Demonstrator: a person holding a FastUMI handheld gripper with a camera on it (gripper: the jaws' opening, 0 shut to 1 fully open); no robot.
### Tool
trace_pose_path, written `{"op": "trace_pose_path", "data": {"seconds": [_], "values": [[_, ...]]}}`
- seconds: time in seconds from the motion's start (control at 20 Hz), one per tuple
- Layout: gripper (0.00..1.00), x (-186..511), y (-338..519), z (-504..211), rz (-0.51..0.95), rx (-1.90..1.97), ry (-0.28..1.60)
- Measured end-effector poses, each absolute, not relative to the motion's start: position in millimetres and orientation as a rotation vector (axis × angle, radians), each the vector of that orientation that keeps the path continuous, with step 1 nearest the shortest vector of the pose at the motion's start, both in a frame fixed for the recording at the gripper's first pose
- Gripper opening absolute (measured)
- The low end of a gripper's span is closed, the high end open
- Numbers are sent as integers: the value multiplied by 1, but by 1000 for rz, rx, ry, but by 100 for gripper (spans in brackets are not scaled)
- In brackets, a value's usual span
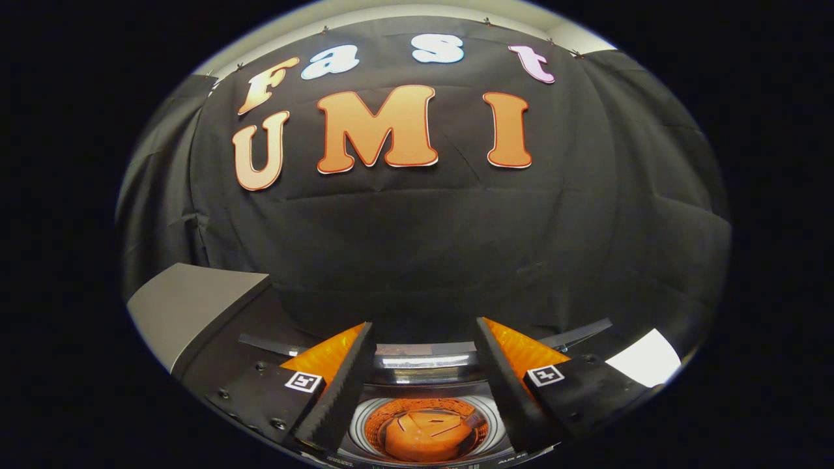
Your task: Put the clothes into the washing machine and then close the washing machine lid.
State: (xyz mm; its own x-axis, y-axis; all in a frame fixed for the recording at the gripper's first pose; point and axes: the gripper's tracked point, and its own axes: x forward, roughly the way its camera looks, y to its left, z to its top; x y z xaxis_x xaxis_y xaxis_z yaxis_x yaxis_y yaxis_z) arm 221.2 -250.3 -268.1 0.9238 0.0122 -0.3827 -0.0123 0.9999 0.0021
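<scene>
Washing machine (417,365): a top-loader seen from above, low in the centre of the frame, with a pale glossy top panel and a round opening ringed in bright metal.

Drum (427,430): round, at the bottom centre of the frame, between the two fingers; its inside glows orange, with a raised hub and vanes at the floor that catch the light. Whether cloth lies in it, I cannot tell.

Lid (189,306): a flat grey slab at the lower left of the frame, tilted up and away from the opening, so the machine stands open.

Facing: the opening faces straight up toward the camera; the drum's axis runs vertically, and being round it has no long side to speak of.

Gripper (423,368): its two fingers rise from the bottom of the frame and lean toward each other at the tips, spread wide apart with nothing between them; they hang above the opening and touch neither rim nor drum.

Markers: a small square black-and-white tag sits on each finger's base, left and right of the drum.

Writing: a strip of small print runs along the machine's front edge at the very bottom of the frame, too small to read.

Backdrop: black cloth fills the upper and middle frame behind the machine.
</scene>
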Motion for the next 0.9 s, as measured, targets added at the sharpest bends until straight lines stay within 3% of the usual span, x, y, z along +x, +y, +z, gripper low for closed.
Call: {"op": "trace_pose_path", "data": {"seconds": [0.35, 0.9], "values": [[98, 199, -249, -290, 6, 5, 410], [98, 147, -254, -430, -26, 114, 721]]}}
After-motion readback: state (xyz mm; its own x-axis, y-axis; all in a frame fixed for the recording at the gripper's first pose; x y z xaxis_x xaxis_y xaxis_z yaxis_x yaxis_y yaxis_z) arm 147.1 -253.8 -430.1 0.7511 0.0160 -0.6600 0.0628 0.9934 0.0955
